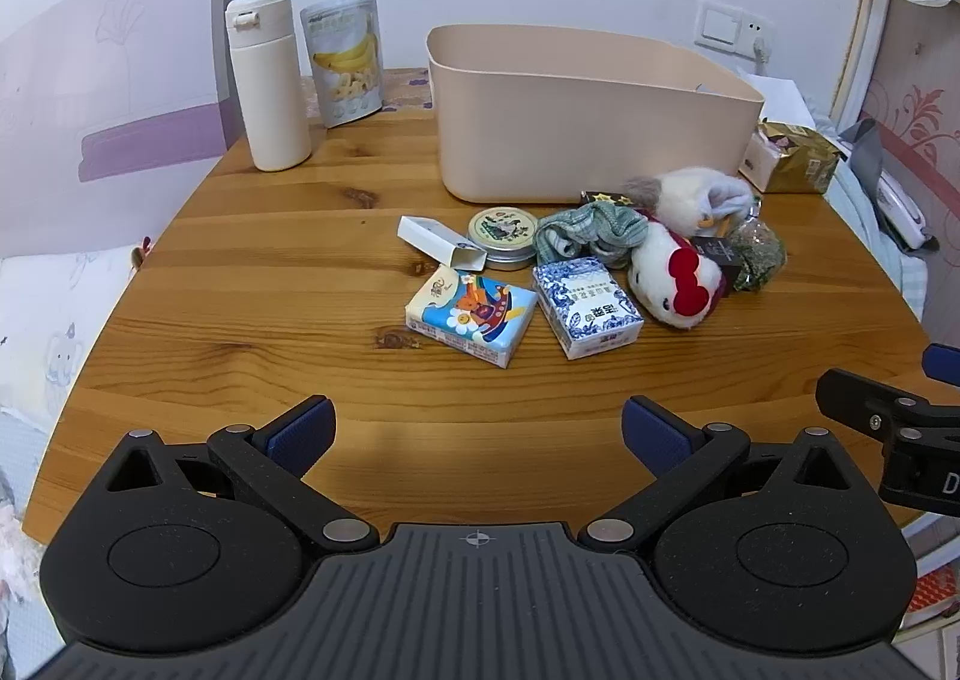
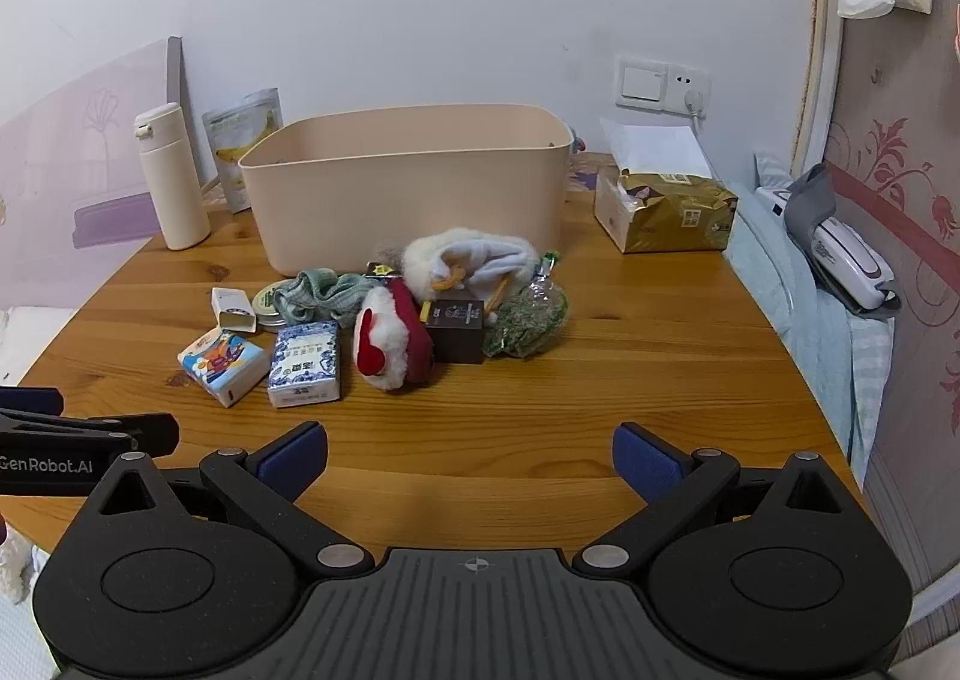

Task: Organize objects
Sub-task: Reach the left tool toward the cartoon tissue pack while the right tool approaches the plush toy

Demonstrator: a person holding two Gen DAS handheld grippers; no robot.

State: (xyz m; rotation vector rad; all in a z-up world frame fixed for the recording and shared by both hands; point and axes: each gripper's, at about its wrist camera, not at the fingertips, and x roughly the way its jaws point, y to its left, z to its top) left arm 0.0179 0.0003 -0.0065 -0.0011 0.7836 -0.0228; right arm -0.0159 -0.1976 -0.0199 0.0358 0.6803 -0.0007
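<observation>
A beige bin (image 1: 576, 128) (image 2: 408, 194) stands at the back of the wooden table (image 1: 270, 320) (image 2: 630, 380). In front of it lies a cluster: a cartoon tissue pack (image 1: 471, 317) (image 2: 223, 359), a blue-and-white tissue pack (image 1: 587, 306) (image 2: 305, 362), a small white box (image 1: 441, 242), a round tin (image 1: 503, 236), a green cloth (image 1: 591, 239) (image 2: 321, 293), a red-and-white plush (image 1: 675, 275) (image 2: 390, 341), a white plush (image 2: 468, 260), a dark box (image 2: 456, 329) and a bag of herbs (image 2: 528, 320). My left gripper (image 1: 478, 431) and right gripper (image 2: 470, 455) are open and empty, near the front edge.
A white flask (image 1: 270, 80) (image 2: 173, 176) and a banana-chip pouch (image 1: 347, 56) stand at the back left. A gold tissue box (image 2: 666, 209) sits at the back right. A bed with a device (image 2: 846, 260) lies to the right.
</observation>
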